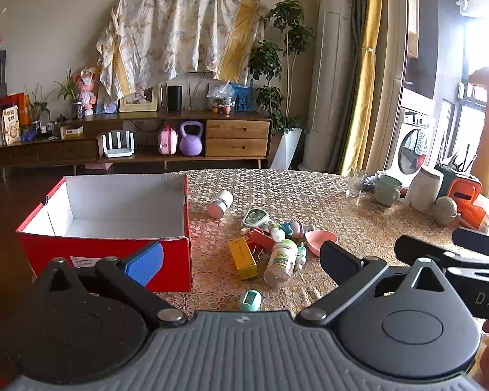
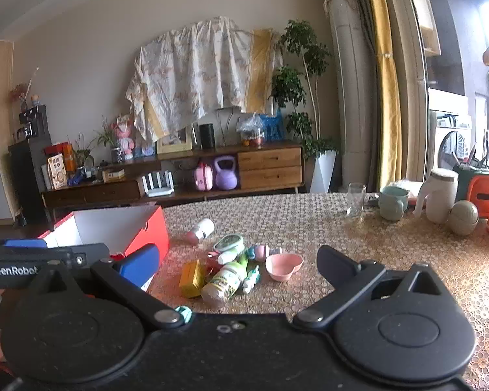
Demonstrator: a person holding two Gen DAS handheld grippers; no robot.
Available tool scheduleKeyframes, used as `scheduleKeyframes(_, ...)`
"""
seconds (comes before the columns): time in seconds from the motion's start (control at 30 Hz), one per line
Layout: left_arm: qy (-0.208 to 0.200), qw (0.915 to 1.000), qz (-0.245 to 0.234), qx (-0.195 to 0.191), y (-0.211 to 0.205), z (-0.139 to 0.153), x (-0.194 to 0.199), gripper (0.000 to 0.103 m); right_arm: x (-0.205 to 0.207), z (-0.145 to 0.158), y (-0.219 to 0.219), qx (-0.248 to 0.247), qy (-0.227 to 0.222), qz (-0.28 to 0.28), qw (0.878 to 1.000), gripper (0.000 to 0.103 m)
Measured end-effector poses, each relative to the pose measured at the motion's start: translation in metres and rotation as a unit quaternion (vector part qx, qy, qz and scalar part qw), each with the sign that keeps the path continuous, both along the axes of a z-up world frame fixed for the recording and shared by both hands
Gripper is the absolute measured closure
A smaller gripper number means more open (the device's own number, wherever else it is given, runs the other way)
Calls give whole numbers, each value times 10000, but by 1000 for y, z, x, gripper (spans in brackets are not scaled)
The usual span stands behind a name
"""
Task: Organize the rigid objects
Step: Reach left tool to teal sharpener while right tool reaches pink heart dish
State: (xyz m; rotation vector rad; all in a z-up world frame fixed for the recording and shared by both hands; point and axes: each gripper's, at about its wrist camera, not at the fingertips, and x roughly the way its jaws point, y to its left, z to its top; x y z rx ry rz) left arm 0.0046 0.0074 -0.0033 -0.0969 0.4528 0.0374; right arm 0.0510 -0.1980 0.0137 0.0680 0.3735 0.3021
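An open red cardboard box point(image 1: 107, 251) with a white inside stands at the table's left; it also shows in the right wrist view point(image 2: 150, 228). A pile of small items lies to its right: a yellow box point(image 1: 243, 258), a clear bottle with a green label point(image 1: 281, 262), a pink scoop point(image 1: 319, 239), a red clip point(image 1: 259, 238), a white oval case point(image 1: 254, 217), a pink-capped jar point(image 1: 220, 203) and a teal timer point(image 1: 250, 300). My left gripper point(image 1: 241, 262) is open and empty, just short of the pile. My right gripper point(image 2: 238, 264) is open and empty too.
At the table's right stand a glass point(image 1: 355, 182), a green mug point(image 1: 387, 189), a white jug point(image 1: 423, 192), a round grey pot point(image 1: 444, 210) and an orange box point(image 1: 464, 192). A patterned cloth point(image 1: 309, 195) covers the table. A wooden sideboard point(image 1: 146, 143) lines the far wall.
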Motion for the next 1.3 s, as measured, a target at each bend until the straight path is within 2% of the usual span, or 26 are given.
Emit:
scheduleKeyframes(0.3,238,9997,-5,-41,-1,-5,18,0,21,-7,-3,-104,185,167,9996,0)
scheduleKeyframes(0.57,719,9970,-57,-287,9,-24,48,0,54,-21,-13,-32,705,265,9972,0)
scheduleKeyframes(0.8,1005,9948,-157,-74,6,-46,72,0,98,-39,-18,-132,1266,372,9912,1)
scheduleKeyframes(1.0,1313,9910,-245,-29,2,-70,98,0,131,-52,-9,-417,1446,628,9866,4)
scheduleKeyframes(1.13,1536,9881,-120,27,1,-85,114,0,157,-60,-6,-550,1447,486,9868,6)
scheduleKeyframes(1.3,1611,9867,-143,126,-4,-97,124,0,198,-71,-7,-600,1586,210,9853,10)
